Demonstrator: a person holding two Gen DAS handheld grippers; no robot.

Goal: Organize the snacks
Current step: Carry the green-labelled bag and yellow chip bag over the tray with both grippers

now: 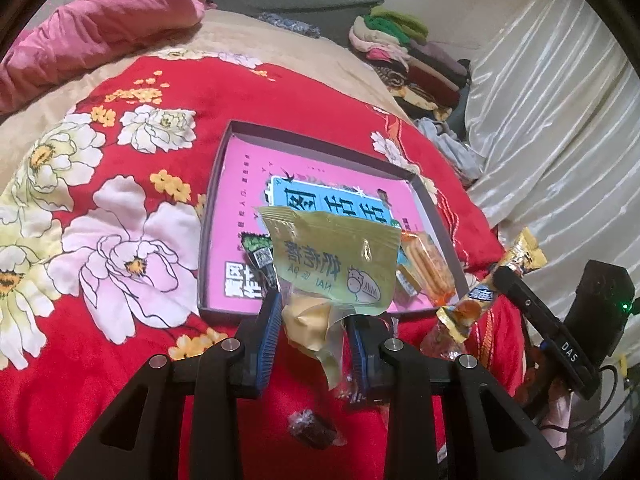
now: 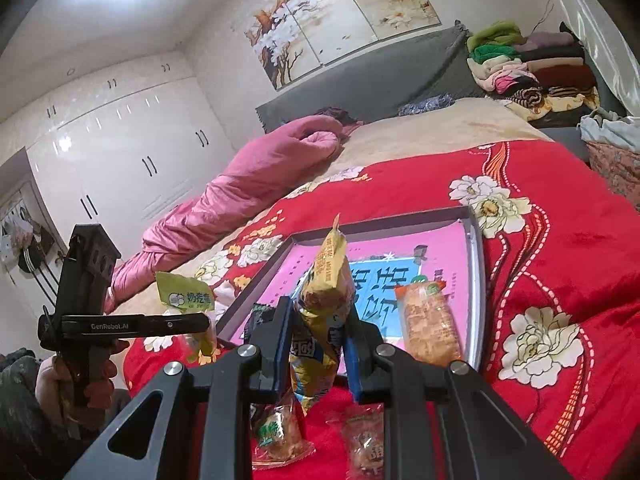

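Your left gripper (image 1: 312, 320) is clamped on a pale green snack packet (image 1: 336, 264), pads pressing the crumpled lower end while the printed face stands up in front of the lens, right over the near edge of the shallow box (image 1: 224, 152). That box sits flat on the red flowered blanket (image 1: 120, 208), its pink printed floor showing, with an orange packet of biscuit sticks (image 1: 428, 268) lying inside near the right wall and a small dark green packet (image 1: 260, 252) inside by the near left corner. Over on the other side, your right gripper (image 2: 318, 344) is closed tight on a yellow and blue snack bar (image 2: 324, 292), held nearly upright, its crimped top pointing up above the box's near rim. From the left camera you can see that same bar poking out of the right claw, beside the box's right corner. Loose on the blanket short of the box: a dark wrapped sweet (image 1: 312, 432) under your left gripper, and two clear-wrapped snacks (image 2: 280, 436) beneath your right one. A pink quilt (image 2: 240, 196) lies bunched farther up the bed.
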